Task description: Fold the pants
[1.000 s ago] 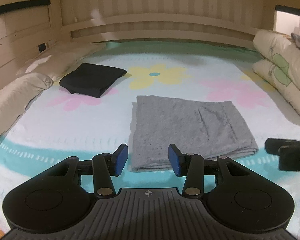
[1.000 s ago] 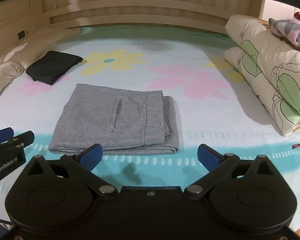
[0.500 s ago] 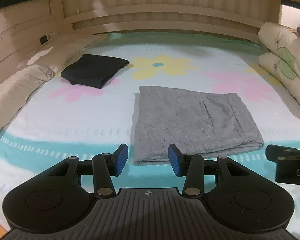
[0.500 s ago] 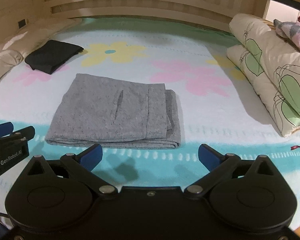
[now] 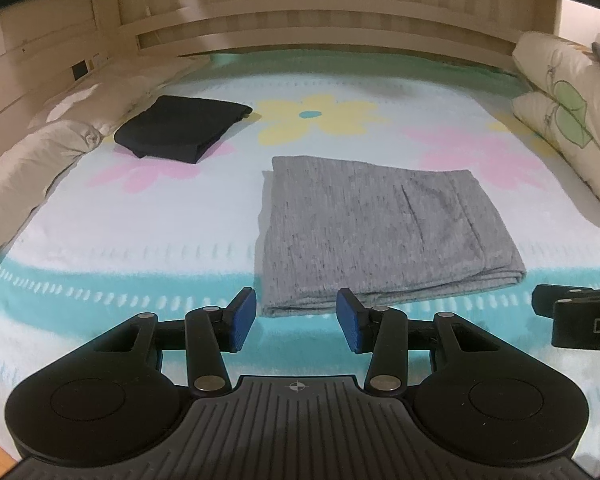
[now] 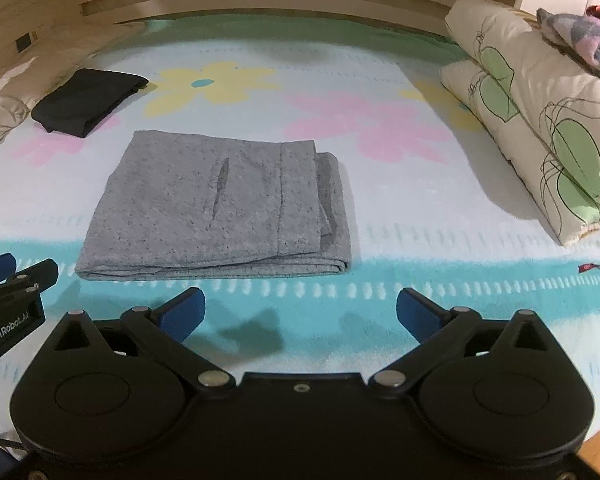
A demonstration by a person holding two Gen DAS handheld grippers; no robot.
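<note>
Open blanket [image 5: 148,232] is being left free left of the folded grey pants [image 5: 380,240], up to the folded black garment [image 5: 180,132] and the beige bolster [image 5: 32,160] along the left edge. To the right of the pants, a wide bare strip [image 6: 440,208] is being bounded by the stacked leaf-print pillows [image 6: 540,120]. Behind, room is being closed off by the wooden headboard [image 5: 300,36]. The near teal band is being occupied by the left gripper [image 5: 296,318] and right gripper [image 6: 300,312], both gaping, nothing between the jaws.
</note>
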